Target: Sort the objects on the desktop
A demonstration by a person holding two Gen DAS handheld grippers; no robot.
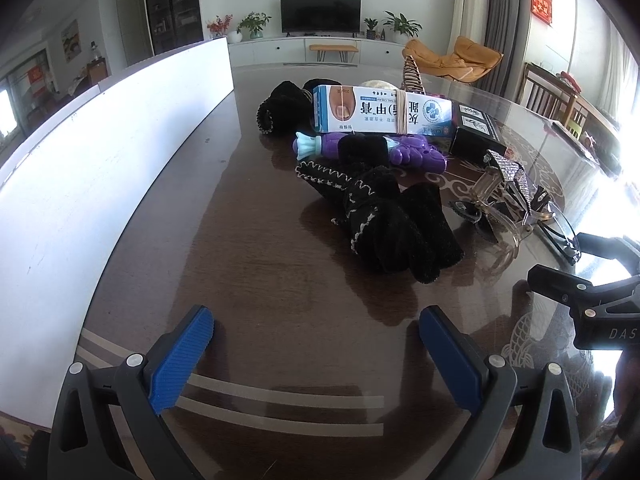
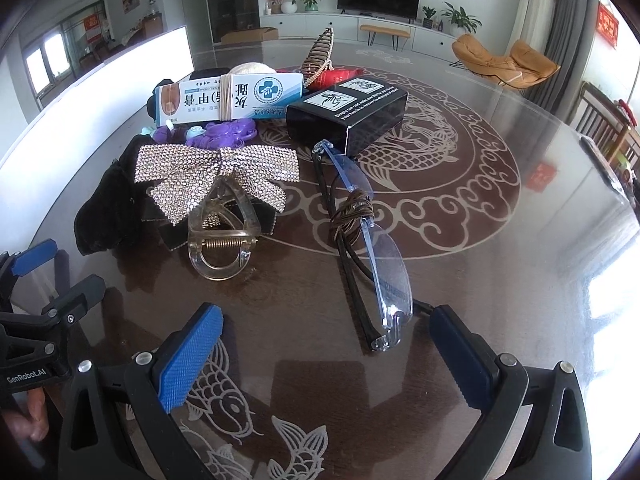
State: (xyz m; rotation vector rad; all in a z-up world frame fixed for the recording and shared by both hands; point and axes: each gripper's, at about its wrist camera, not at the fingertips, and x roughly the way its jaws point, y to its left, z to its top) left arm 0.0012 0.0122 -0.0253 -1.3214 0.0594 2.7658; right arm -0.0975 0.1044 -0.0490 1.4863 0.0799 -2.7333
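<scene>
Fingers on the right gripper are spread wide and empty, glasses lying just ahead between them, long axis pointing away, while the left gripper, also released, sits farther off.

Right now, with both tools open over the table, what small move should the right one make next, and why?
Probably ease the right tool forward a little so its fingers straddle the near end of the glasses. That end already lies just ahead of the open gap, apart from the bow hair clip and the black box, so it looks like the easiest first pick. The left tool faces only bare table.
</scene>
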